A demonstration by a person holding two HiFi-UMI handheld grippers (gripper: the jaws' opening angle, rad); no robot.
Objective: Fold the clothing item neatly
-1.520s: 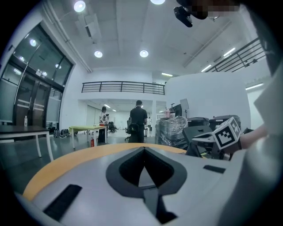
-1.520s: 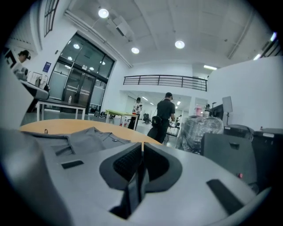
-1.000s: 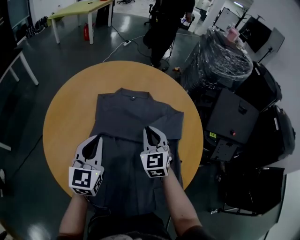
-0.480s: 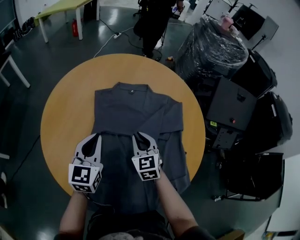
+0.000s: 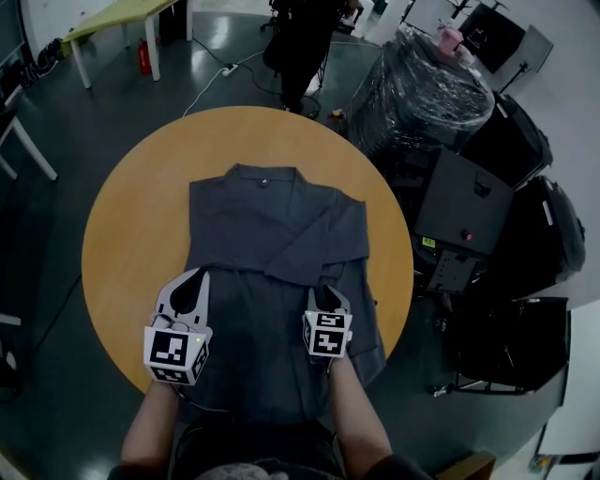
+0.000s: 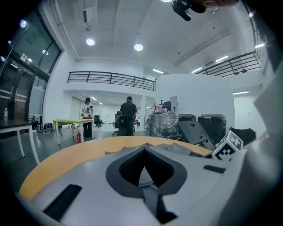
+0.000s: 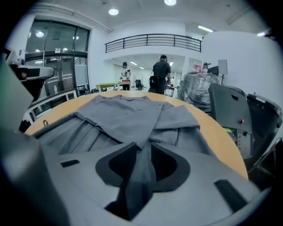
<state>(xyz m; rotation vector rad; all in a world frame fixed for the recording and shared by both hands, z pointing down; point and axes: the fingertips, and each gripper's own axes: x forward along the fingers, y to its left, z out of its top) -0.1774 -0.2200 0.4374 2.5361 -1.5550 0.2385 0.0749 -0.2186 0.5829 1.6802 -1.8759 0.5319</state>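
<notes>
A: Nearest the wearer, what is noted?

B: The left gripper (image 5: 199, 274) is seen shut. A thin strip of the grey shirt (image 5: 258, 220) is pinched between its jaws on the shirt's near left part. The hem is draped over the table's near rim.

A: And the other claw?

B: The right gripper (image 5: 328, 292) is pointed down at the shirt's near right part. Its jaws have just been opening. A raised fold of grey cloth is seen standing between them, not pressed by the pads.

A: Where is the garment laid?

B: It is spread on the round orange table (image 5: 117, 234), collar at the far side. Its right-hand side is folded in toward the middle.

A: Farther out?

B: Black cases (image 5: 464, 211) and a plastic-wrapped bundle (image 5: 427, 98) are noted beside the table at right. A person (image 5: 302, 42) is seen standing beyond it. A green table (image 5: 108, 19) is seen at far left.
</notes>
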